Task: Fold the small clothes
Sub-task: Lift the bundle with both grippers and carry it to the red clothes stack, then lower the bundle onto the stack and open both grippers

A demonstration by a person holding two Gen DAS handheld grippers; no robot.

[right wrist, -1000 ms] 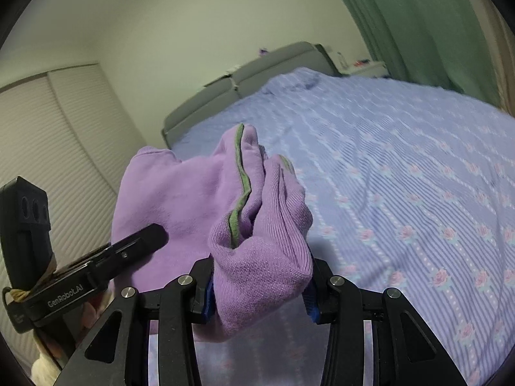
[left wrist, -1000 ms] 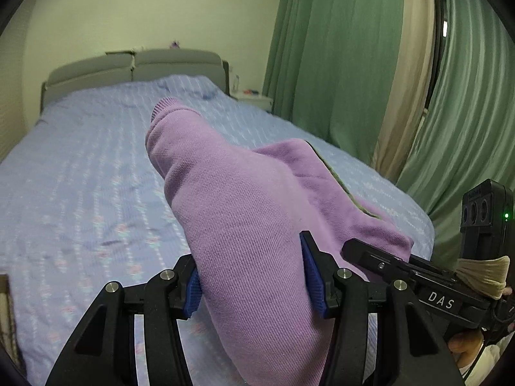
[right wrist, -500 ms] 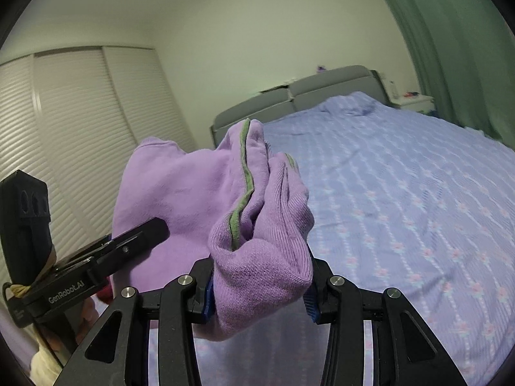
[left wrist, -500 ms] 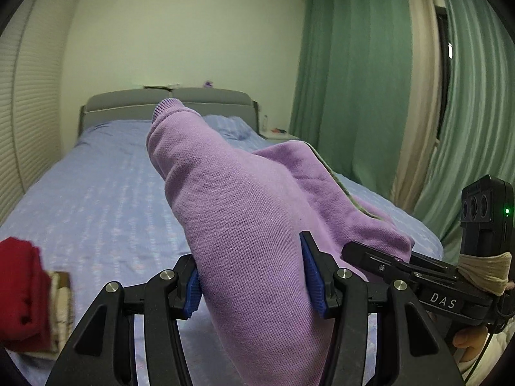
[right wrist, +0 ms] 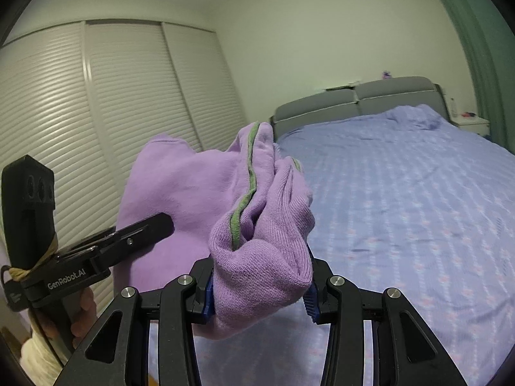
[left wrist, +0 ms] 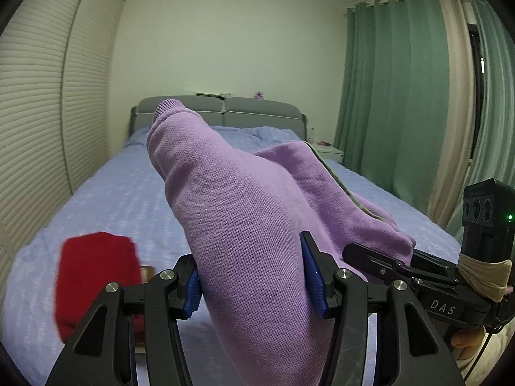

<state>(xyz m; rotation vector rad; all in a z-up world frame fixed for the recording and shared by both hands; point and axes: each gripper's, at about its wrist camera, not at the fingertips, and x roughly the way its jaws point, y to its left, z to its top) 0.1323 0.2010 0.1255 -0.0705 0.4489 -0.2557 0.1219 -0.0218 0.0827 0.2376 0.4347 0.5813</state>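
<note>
Pinching the soft, floppy purple sweater (left wrist: 244, 225) with both left gripper (left wrist: 254, 280) and right gripper (right wrist: 259, 292), we hold its thick bunched folds.

There was one purple garment (left wrist: 251, 225), bunched and held off one bed (left wrist: 122, 186). One red folded piece (left wrist: 93, 270) lay on it. Two grippers were there, left gripper (left wrist: 254, 276) and right gripper (right wrist: 257, 292), each with two fingers (left wrist: 312, 273). One nightstand (right wrist: 473, 124) stood by one grey headboard (right wrist: 354, 99).

Blue-sheeted bed (right wrist: 402, 193) — grey headboard (left wrist: 257, 112), green curtains (left wrist: 402, 96), louvred wardrobe (right wrist: 96, 112).
</note>
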